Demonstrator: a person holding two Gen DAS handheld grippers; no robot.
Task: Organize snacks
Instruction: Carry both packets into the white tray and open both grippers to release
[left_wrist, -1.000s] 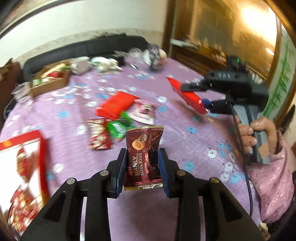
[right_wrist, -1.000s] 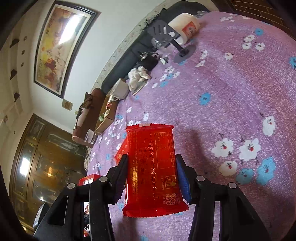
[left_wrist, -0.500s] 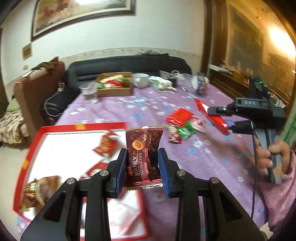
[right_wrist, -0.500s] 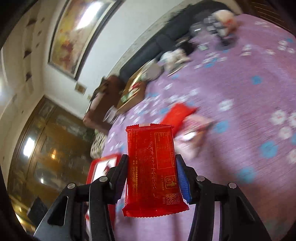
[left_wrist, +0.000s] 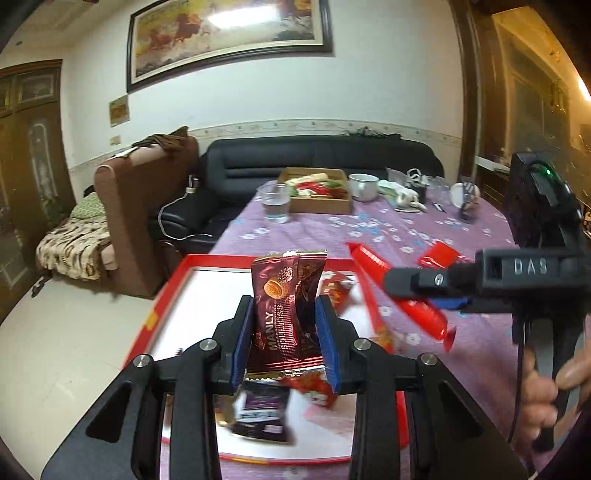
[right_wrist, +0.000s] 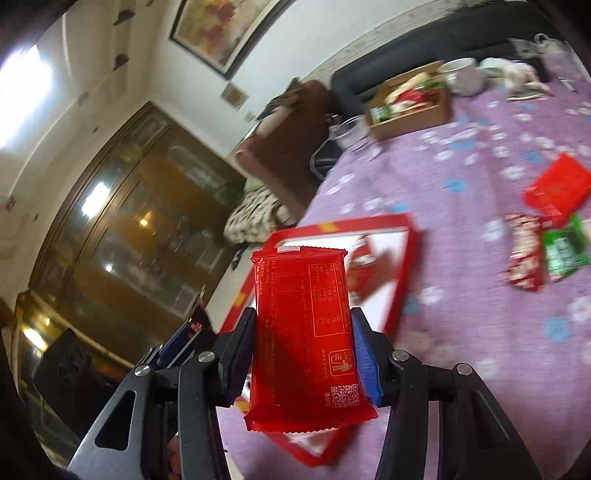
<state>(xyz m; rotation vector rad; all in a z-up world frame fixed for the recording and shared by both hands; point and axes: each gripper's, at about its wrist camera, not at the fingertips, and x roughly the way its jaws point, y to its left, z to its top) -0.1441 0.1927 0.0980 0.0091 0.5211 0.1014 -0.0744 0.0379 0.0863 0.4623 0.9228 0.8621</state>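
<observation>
Left wrist view: the left gripper (left_wrist: 284, 341) clamps a glossy maroon candy wrapper (left_wrist: 286, 312), crimped ends, long axis upright. Beyond it lies the red-rimmed white tray (left_wrist: 166, 291). The right gripper (right_wrist: 304, 354) pinches a shiny flat red packet (right_wrist: 304, 332), upright too, above the purple flowered cloth (right_wrist: 461, 206).

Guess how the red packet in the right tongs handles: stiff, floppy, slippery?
The red packet probably has some stiffness: it stands upright above the right tongs without drooping. Its glossy film looks slippery, so it may slide under a light squeeze. Likely light, given its flat shape.
</observation>
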